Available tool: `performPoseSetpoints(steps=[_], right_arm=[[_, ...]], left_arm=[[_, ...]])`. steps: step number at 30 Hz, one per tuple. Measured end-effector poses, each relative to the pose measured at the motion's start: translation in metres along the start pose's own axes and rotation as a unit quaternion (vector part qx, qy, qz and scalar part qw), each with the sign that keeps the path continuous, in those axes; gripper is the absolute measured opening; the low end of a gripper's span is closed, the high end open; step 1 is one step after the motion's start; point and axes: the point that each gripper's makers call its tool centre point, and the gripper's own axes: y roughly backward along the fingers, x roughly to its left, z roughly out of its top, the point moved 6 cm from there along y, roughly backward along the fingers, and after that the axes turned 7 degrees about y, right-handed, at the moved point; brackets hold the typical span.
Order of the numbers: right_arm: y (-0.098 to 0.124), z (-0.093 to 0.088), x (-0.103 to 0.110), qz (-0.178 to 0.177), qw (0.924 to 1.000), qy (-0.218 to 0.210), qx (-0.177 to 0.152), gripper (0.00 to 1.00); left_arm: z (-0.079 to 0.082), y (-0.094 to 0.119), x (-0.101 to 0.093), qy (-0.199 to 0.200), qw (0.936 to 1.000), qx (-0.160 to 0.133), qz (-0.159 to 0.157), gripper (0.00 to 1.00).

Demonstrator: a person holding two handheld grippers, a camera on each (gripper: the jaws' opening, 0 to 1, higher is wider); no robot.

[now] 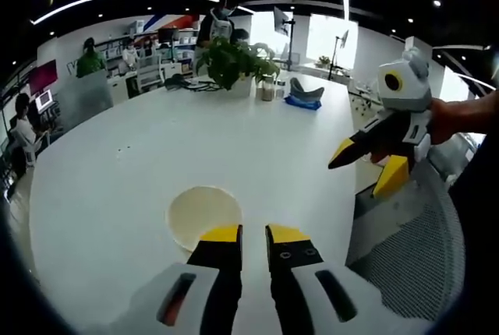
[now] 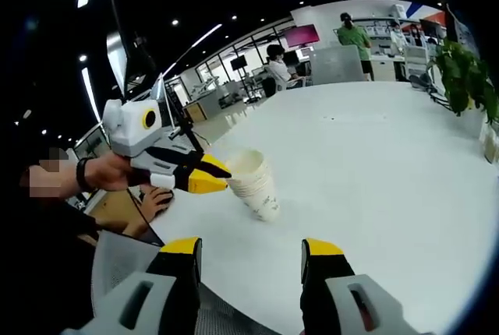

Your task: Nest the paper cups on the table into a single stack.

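Note:
A stack of nested white paper cups (image 2: 254, 185) leans on the white table (image 2: 374, 163). In the left gripper view I look down into its open mouth (image 1: 203, 214). My left gripper (image 1: 253, 235) has its yellow-tipped jaws nearly together at the stack's near rim, and in the right gripper view the left gripper (image 2: 212, 178) pinches that rim from the left, held by a hand. My right gripper (image 2: 252, 248) stands open just short of the stack with nothing between its jaws. It also shows open in mid-air at the right as the right gripper (image 1: 359, 178).
A potted plant (image 1: 232, 61) and small items stand at the table's far side, with a blue object (image 1: 304, 95) nearby. A mesh chair (image 1: 421, 249) sits at the table's near edge. People sit at desks beyond the table.

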Motion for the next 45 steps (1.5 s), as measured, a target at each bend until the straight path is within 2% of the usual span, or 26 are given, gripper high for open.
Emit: performPoseSetpoints(steps=[11,17,22,29,35,39,42,45], right_arm=[[-0.003,0.004,-0.004,0.003,1.0000,0.003,-0.002,0.50],[-0.007,0.006,-0.005,0.006,1.0000,0.005,-0.002,0.50],[-0.017,0.007,-0.008,0.010,0.9999,0.011,0.003,0.50],[-0.041,0.016,-0.017,0.016,0.9987,0.045,0.016,0.53],[-0.071,0.026,-0.028,0.019,0.9950,0.089,0.040,0.57],[-0.093,0.026,-0.034,0.031,0.9903,0.122,0.059,0.62],[-0.105,0.031,-0.031,0.040,0.9859,0.146,0.071,0.62],[-0.118,0.034,-0.033,0.047,0.9836,0.157,0.076,0.62]], left_arm=[[-0.004,0.009,0.004,0.008,0.9999,-0.005,0.012,0.10],[-0.009,0.016,0.013,0.022,0.9993,-0.013,0.026,0.11],[-0.014,0.023,0.016,0.037,0.9980,-0.022,0.046,0.18],[-0.020,0.024,0.022,0.042,0.9969,-0.017,0.065,0.31],[-0.027,0.019,0.032,0.025,0.9969,0.003,0.075,0.38],[-0.028,0.014,0.036,0.027,0.9970,0.012,0.071,0.41],[-0.032,0.005,0.047,0.022,0.9974,0.020,0.066,0.42],[-0.030,0.002,0.048,0.006,0.9980,0.030,0.055,0.41]])
